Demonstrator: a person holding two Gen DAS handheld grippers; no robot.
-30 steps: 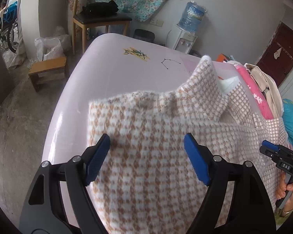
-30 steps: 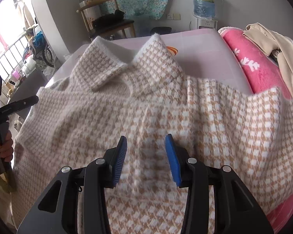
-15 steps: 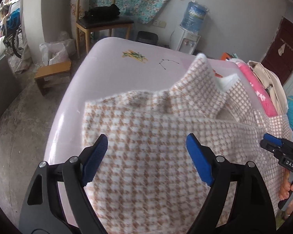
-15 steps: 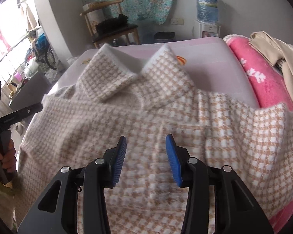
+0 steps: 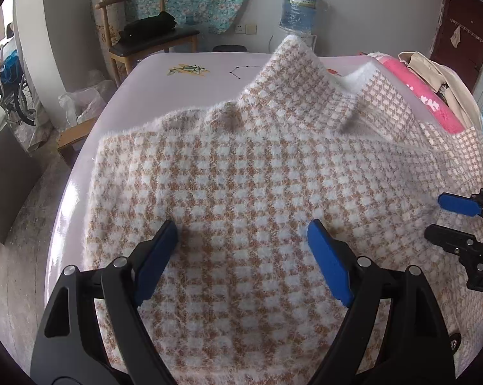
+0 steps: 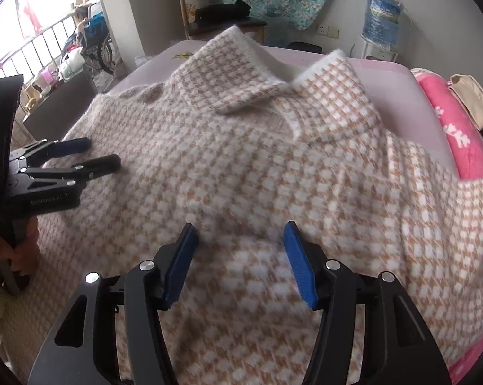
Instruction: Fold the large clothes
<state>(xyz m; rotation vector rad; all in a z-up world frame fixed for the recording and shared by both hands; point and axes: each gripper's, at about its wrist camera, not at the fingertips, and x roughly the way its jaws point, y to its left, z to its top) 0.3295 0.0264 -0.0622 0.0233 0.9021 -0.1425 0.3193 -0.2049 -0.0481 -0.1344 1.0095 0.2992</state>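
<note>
A fuzzy tan-and-white houndstooth garment (image 5: 257,166) lies spread on the pale pink table (image 5: 177,61), with its collar (image 6: 235,73) at the far end. My left gripper (image 5: 241,227) hovers over the near left part of the cloth, jaws wide open and nothing pinched. In the right wrist view the left gripper (image 6: 103,152) shows at the left edge, held by a hand. My right gripper (image 6: 240,227) is over the garment's (image 6: 241,160) near middle. Its jaws are opening, and the fabric lies below them, not pressed by the pads. It also appears as the right gripper (image 5: 440,219) at the right edge.
A pink blanket (image 5: 418,96) and a beige garment (image 5: 440,77) are piled along the table's right side. Beyond the table stand a wooden chair (image 5: 145,32) and a water dispenser (image 5: 299,9). A low stool (image 5: 74,134) and plastic bags sit on the floor at left.
Both grippers have slid sideways over the garment and rolled a little. The right gripper's jaws have spread wider. Each gripper now shows more fully in the other's view.
</note>
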